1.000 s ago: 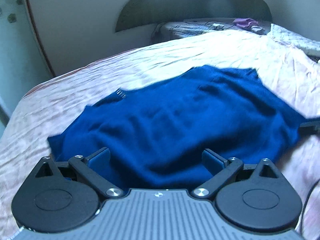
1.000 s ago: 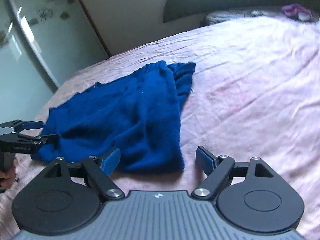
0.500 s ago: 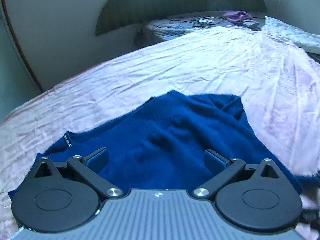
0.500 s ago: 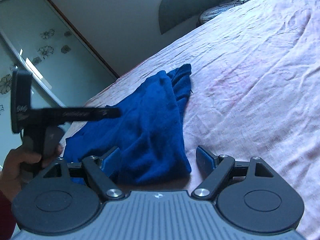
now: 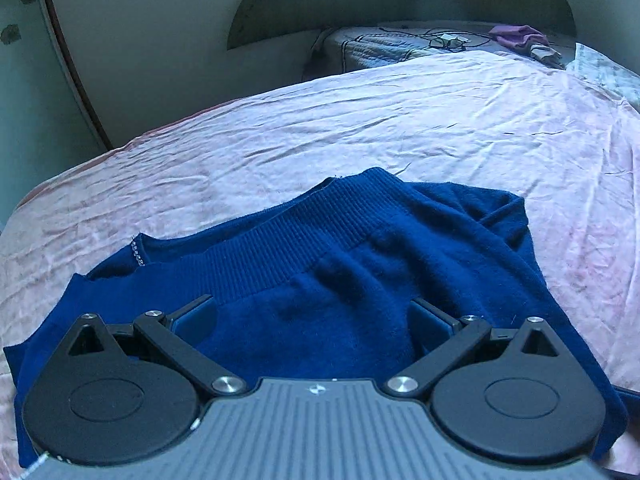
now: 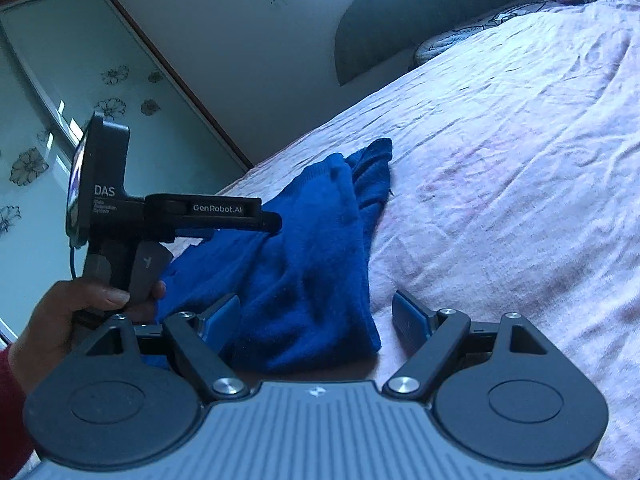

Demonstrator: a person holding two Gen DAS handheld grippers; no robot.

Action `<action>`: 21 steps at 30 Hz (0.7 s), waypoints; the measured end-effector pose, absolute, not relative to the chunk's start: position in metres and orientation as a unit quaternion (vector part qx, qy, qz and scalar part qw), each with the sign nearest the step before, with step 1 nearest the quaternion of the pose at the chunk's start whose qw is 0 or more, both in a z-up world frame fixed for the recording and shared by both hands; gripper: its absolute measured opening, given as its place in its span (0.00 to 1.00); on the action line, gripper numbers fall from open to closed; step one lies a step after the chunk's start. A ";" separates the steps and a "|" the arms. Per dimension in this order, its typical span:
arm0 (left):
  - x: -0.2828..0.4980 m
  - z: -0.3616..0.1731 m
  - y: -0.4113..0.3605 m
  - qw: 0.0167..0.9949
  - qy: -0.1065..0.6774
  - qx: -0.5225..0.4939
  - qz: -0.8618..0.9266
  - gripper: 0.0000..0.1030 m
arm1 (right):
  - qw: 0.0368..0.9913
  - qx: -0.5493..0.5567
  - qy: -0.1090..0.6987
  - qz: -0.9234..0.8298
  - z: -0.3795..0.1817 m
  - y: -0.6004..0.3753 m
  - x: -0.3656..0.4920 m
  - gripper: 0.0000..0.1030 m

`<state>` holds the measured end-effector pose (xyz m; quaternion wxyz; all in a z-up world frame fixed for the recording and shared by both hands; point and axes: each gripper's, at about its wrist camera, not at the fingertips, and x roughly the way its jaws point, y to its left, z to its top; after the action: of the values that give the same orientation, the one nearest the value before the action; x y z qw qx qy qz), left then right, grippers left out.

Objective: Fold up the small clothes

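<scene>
A blue sweater (image 5: pixel 340 280) lies part-folded on a pink bedsheet (image 5: pixel 400 128), its ribbed hem turned over the body and one bunched end reaching toward the far side of the bed. The left gripper (image 5: pixel 314 316) hangs just above the near part of the cloth, jaws spread wide and holding nothing; the right wrist view shows it from the side, held in the person's hand (image 6: pixel 60 320) over the sweater's left portion. The right gripper (image 6: pixel 316 318) sits at the sweater's near right corner, jaws likewise wide apart and empty, one blue finger (image 6: pixel 222 316) over the cloth and the other over bare sheet. A first fold appears done, but the bundle looks loose and uneven, so a further fold and some smoothing seem left. Purple cloth (image 5: pixel 516 36) lies far off at the head of the bed.
</scene>
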<state>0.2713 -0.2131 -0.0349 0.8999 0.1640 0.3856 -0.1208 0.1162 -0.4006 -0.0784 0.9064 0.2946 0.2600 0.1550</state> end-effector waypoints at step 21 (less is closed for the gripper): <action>0.271 -0.035 -0.284 0.888 0.376 0.240 -0.110 0.99 | 0.905 0.298 0.255 0.162 -0.080 -0.401 0.116 0.82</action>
<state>0.2712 -0.2836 -0.0351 0.8881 0.2401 0.3762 -0.1104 0.1164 -0.4008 -0.0799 0.9054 0.2978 0.2554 0.1623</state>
